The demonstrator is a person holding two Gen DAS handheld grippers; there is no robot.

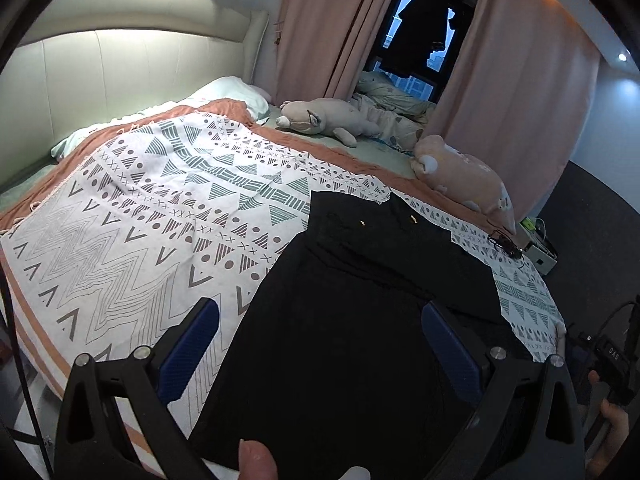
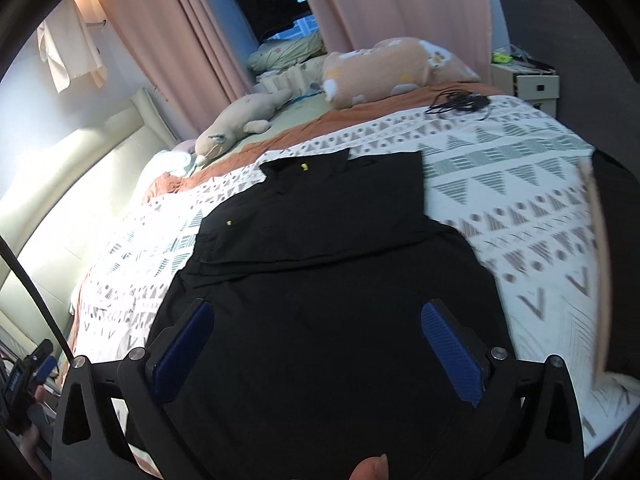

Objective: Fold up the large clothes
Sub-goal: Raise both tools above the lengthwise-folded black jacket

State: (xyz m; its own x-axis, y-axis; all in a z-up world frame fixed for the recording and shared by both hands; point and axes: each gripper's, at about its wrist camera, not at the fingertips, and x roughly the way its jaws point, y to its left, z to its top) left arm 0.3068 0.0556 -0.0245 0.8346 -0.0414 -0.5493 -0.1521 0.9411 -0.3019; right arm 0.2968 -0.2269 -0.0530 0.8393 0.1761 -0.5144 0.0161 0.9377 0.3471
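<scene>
Black shirt spread on the bed, both grippers poised above it

The shirt (image 1: 360, 320) lies flat on the blanket (image 1: 140, 208), collar away, likely laid out for folding; left gripper (image 1: 320, 344) and right gripper (image 2: 316, 344) hang over its near half, jaws wide apart, gripping nothing

A black garment (image 1: 360, 320) (image 2: 320, 280) with small gold buttons is lying flat on the bedspread, partly folded, its collar end pointing toward 12 o'clock.
</scene>
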